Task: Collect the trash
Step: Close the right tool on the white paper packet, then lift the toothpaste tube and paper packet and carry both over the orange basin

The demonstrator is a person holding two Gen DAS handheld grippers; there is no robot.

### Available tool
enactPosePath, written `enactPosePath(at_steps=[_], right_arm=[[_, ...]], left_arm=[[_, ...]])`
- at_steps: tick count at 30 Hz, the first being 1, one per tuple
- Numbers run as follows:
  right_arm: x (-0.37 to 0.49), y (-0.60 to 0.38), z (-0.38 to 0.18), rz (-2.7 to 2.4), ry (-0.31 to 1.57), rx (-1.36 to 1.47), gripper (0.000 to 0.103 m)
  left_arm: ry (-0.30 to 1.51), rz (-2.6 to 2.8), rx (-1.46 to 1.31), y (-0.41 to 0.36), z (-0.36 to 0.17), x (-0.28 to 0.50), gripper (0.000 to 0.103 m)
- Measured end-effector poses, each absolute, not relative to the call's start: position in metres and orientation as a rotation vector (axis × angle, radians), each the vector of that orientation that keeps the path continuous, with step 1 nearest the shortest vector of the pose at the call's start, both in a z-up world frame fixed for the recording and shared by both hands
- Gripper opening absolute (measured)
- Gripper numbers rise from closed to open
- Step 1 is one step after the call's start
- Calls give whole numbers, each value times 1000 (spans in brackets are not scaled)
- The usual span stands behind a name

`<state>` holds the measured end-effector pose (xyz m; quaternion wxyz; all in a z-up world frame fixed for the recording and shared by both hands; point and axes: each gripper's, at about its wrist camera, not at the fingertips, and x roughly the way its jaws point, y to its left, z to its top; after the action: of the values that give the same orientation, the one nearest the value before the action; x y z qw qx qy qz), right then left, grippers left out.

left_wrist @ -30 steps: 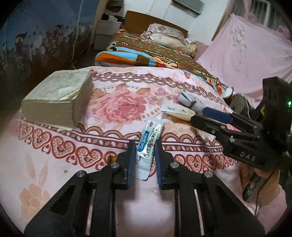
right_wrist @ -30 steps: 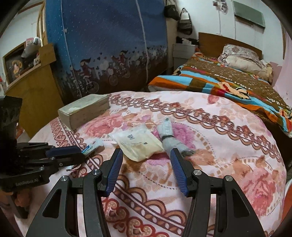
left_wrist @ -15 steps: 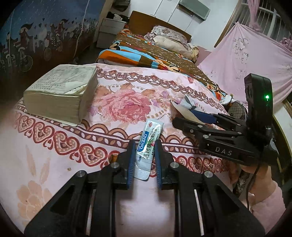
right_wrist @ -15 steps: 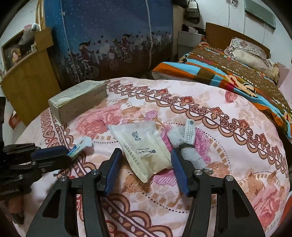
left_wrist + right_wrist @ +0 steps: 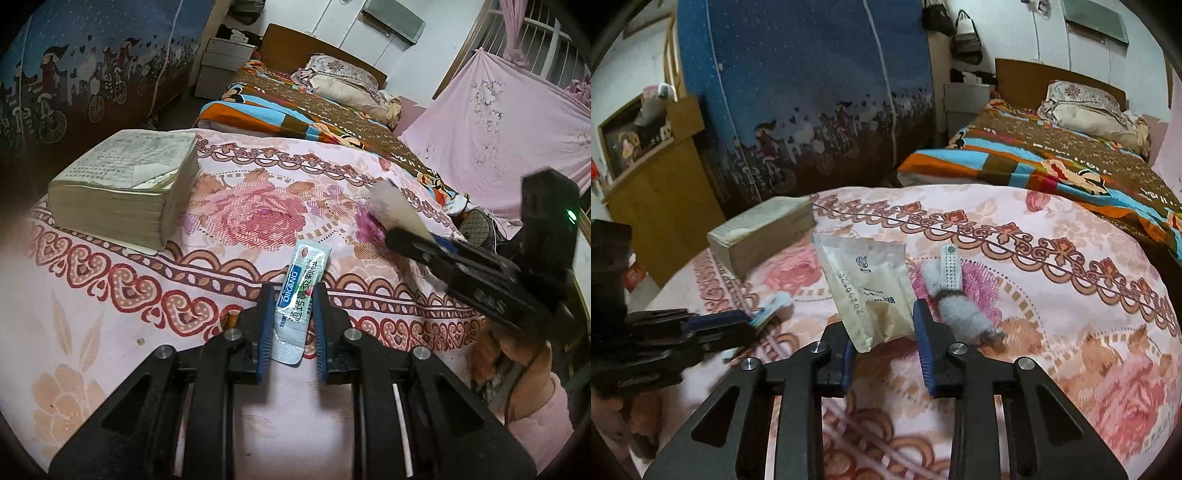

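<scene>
My left gripper (image 5: 293,295) is shut on a white and green sachet (image 5: 303,280), low over the pink flowered tablecloth (image 5: 110,295). My right gripper (image 5: 882,328) has a cream packet (image 5: 868,280) between its blue pads (image 5: 925,332); its jaws are closing and press on the packet's near end. In the left wrist view that packet (image 5: 395,210) sticks up at a slant from the right gripper (image 5: 406,236). A grey rolled bundle with a white strip (image 5: 953,306) lies on the cloth just right of the right gripper. The left gripper (image 5: 738,321) and the sachet (image 5: 772,306) show at lower left in the right wrist view.
A thick old book (image 5: 122,188) lies at the table's far left. A small brown stub (image 5: 232,319) sits by my left finger. A hand in a pink sleeve (image 5: 517,354) holds the right gripper. A bed (image 5: 314,114) stands beyond the table.
The right gripper's jaws have narrowed onto the cream packet, and the packet's far end has tilted up off the cloth. The left gripper still holds the sachet in the same spot.
</scene>
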<state>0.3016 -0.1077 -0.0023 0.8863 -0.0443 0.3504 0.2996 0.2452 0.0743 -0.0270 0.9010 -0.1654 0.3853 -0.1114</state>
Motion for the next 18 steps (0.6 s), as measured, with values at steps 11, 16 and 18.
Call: enactPosePath(at_steps=[11,16,18], right_arm=[[263,-128,6,527,651,-99,26],[251,-149,15,499,571,-19,26],[247,-158,18,490,549,10,26]], left_arm=[[784,-233,-345,75,-26,243,5],[724,-229,-344,75,-18,233,5],[696,-225,-328,73,-14,229,5]])
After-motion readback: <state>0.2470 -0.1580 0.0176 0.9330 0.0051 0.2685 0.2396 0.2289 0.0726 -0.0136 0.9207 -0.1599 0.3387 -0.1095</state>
